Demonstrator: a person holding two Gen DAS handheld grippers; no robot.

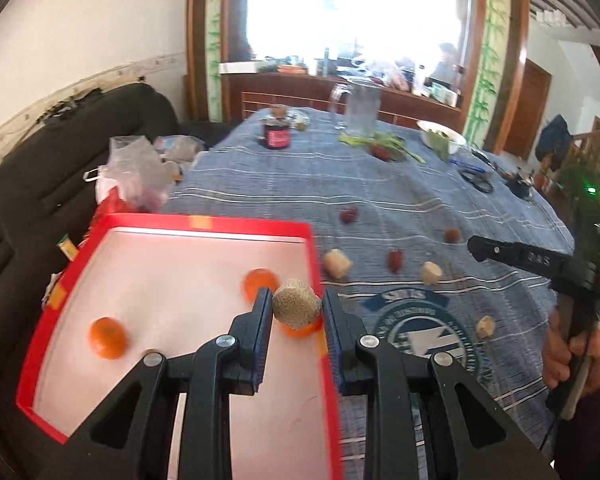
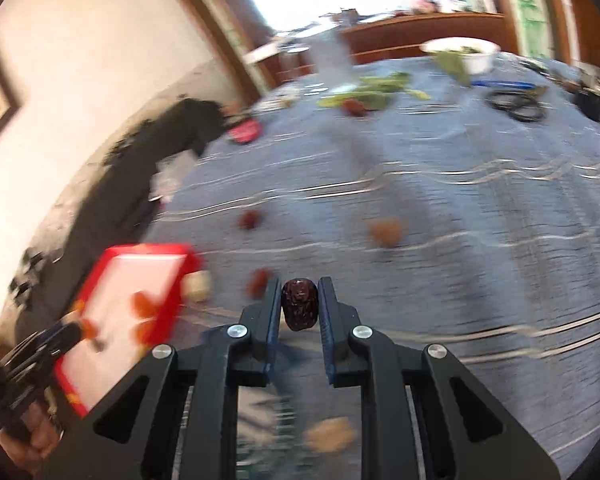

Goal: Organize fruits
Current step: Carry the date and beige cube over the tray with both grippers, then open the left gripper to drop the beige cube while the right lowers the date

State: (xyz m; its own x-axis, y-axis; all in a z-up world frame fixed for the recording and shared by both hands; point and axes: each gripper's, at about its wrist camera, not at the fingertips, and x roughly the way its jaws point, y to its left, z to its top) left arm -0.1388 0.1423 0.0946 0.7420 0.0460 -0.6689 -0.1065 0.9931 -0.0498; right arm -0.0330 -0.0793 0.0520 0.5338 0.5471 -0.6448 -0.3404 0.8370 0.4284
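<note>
Currently three oranges (image 1: 107, 337) lie in the red tray (image 1: 204, 223), and several small fruits (image 1: 395, 260) remain loose on the blue tablecloth (image 1: 380, 184). The left gripper (image 1: 294, 309) grips a brown fruit (image 1: 296, 303) above the tray; the right gripper (image 2: 299, 303) clamps a dark date (image 2: 299, 305) over the cloth, so sorting appears partway done.

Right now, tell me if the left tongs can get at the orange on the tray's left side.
Probably not yet: the left tongs are shut on a tan fruit. The path over the red tray to the orange looks unobstructed once that fruit is released.

Likely a home: sofa (image 1: 60, 168) beside clothed dining table (image 1: 380, 184).
</note>
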